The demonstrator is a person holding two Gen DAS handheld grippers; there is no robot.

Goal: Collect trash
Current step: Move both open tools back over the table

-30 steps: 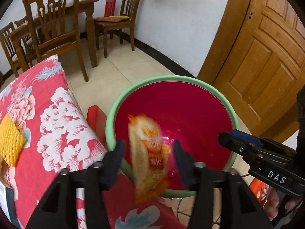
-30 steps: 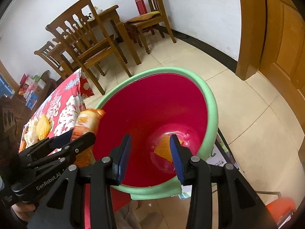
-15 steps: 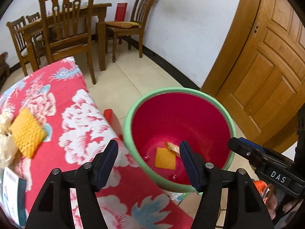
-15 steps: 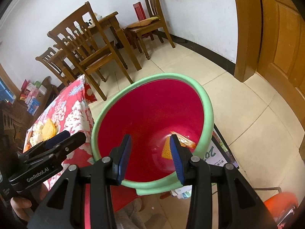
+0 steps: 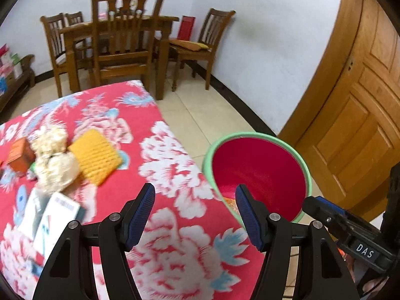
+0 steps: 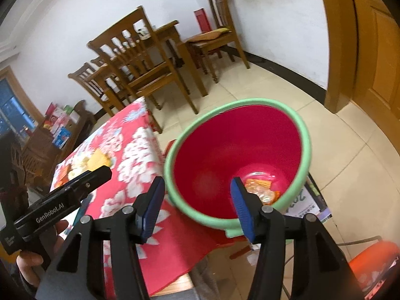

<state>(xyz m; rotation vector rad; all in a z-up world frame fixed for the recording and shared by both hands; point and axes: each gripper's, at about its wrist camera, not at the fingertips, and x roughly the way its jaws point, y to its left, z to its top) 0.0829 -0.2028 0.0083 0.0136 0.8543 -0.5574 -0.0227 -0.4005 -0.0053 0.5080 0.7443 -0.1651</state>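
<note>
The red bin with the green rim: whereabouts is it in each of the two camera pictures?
Left wrist view: the red bin sits at lower right, beyond the edge of the floral tablecloth, partly behind the right-hand finger.
Right wrist view: the bin fills the centre, wrappers at its bottom.
Shared landmark: the wooden dining chairs by the white wall.
</note>
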